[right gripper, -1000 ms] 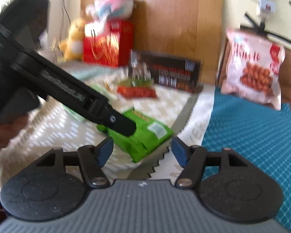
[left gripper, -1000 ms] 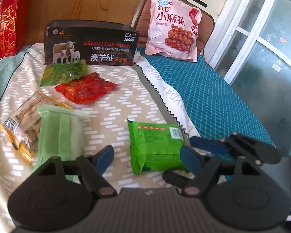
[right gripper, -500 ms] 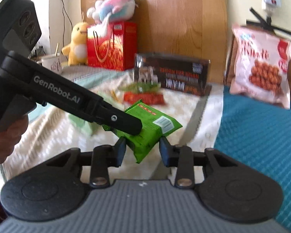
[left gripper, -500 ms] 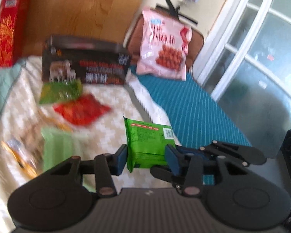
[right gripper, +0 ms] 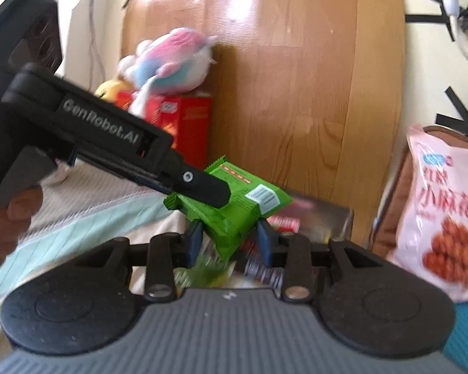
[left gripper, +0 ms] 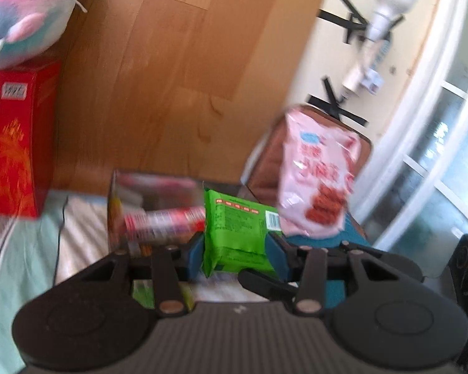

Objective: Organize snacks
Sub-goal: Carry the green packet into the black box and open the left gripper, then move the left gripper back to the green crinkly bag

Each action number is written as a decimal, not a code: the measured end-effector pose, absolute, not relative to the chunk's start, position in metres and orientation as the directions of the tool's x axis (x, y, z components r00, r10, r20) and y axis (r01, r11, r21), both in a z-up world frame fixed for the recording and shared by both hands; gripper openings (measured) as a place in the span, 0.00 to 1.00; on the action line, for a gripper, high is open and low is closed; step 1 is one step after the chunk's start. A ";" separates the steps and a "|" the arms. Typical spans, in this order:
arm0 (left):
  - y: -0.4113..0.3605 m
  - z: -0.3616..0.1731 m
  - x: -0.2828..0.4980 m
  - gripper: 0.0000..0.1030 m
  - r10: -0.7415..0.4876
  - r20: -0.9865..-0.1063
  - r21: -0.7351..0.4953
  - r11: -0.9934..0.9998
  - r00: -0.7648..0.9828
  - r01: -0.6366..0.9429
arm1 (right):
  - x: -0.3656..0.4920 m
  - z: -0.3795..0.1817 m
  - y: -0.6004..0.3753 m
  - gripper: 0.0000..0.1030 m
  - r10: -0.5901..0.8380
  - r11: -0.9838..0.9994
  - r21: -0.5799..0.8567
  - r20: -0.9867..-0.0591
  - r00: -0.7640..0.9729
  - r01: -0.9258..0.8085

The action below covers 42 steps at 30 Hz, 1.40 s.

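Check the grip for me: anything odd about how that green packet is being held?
Yes. Both grippers clamp the same green packet: left gripper and right gripper each pinch it, and it hangs tilted in the air.

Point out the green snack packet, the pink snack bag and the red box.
green snack packet [left gripper: 234, 227]: left wrist view, on its printed green face between the blue pads.
pink snack bag [right gripper: 446, 205]: right wrist view, on the middle of its printed front.
red box [left gripper: 12, 143]: left wrist view, on its gold-patterned front.
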<state>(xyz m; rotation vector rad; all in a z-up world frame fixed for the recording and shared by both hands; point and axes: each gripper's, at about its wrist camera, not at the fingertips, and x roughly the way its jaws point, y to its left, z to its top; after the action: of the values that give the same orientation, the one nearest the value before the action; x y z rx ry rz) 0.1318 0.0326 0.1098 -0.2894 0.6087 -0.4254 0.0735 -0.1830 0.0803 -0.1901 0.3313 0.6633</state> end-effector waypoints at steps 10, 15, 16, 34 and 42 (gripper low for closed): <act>0.050 0.088 0.153 0.53 -0.432 -0.496 -0.375 0.889 0.753 0.263 | 0.134 0.067 -0.180 0.47 0.524 0.818 -0.019 -0.390 0.758 -0.575; 0.091 0.063 0.114 0.56 -0.411 -0.540 -0.442 0.881 0.735 0.168 | 0.101 0.051 -0.215 0.46 0.651 0.743 0.185 -0.427 0.628 -0.644; 0.097 0.055 0.114 0.56 -0.408 -0.561 -0.461 0.877 0.720 0.137 | 0.101 0.043 -0.215 0.45 0.668 0.726 0.232 -0.459 0.585 -0.647; 0.068 0.025 0.112 0.54 -0.543 -0.557 -0.599 0.787 0.628 0.149 | 0.122 0.020 -0.191 0.05 0.736 0.677 0.538 -0.485 0.471 -0.503; 0.006 0.056 0.062 0.54 -0.628 -0.511 -0.577 0.757 0.587 0.307 | 0.048 0.054 -0.268 0.05 0.718 0.683 0.543 -0.377 0.586 -0.488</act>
<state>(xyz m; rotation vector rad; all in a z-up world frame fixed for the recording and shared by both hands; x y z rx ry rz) 0.0616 0.0062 0.0558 -0.4602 0.7654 -0.5677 0.0482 -0.2682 0.0541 0.4076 0.6165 0.7260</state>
